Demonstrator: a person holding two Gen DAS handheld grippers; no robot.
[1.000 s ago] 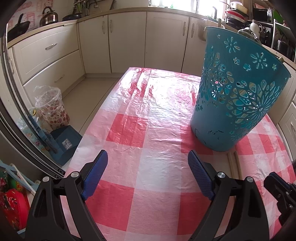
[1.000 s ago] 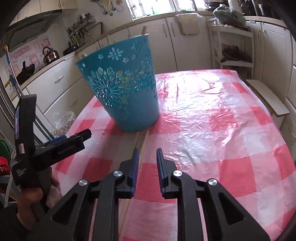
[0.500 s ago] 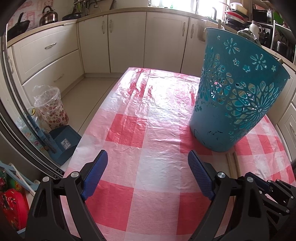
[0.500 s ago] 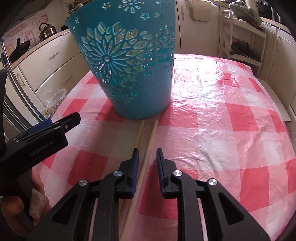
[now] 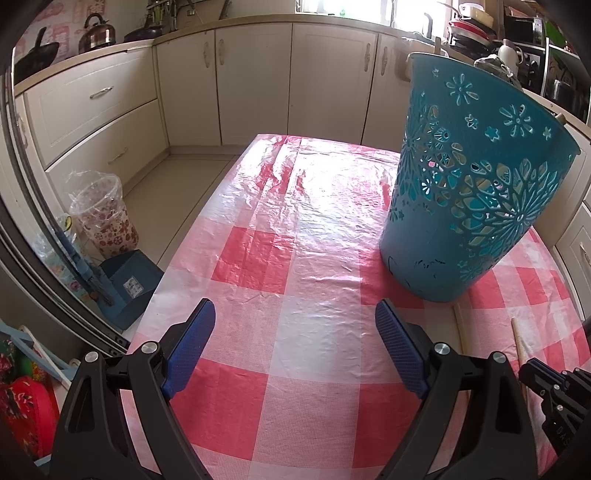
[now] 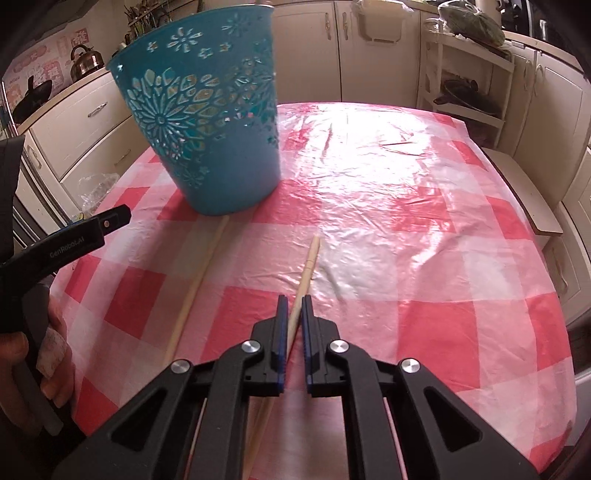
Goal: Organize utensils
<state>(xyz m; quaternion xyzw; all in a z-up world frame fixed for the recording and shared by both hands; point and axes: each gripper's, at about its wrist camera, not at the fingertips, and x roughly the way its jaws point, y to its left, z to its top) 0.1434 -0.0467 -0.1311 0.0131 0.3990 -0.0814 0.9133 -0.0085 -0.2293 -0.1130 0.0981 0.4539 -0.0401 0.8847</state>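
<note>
1. In the right wrist view, our right gripper [image 6: 291,302] sits at the bottom middle. Its black jaws with blue pads are squeezed tight on a long, thin, pale wooden chopstick [image 6: 308,266].
2. That chopstick pokes out past the pads, toward the middle of the frame.
3. A second pale wooden chopstick [image 6: 199,280] lies flat on the cloth to the left. Its far end reaches the foot of the tall blue plastic basket with flower-shaped holes [image 6: 207,125] at the upper left.
4. In the left wrist view, our left gripper [image 5: 295,332] is at the bottom. Its jaws stand wide apart with nothing between them, only cloth below.
5. At the left edge of the right wrist view, a hand [image 6: 33,354] holds that left gripper's handle.
6. The table wears a shiny red and white checked plastic cloth [image 6: 388,221].
7. Cream kitchen cupboards [image 5: 255,74] run along the top, and a metal kettle [image 5: 96,33] sits at the upper left.
8. White letters on the left gripper's black side read "GenRobot.AI" [image 6: 66,248].
</note>
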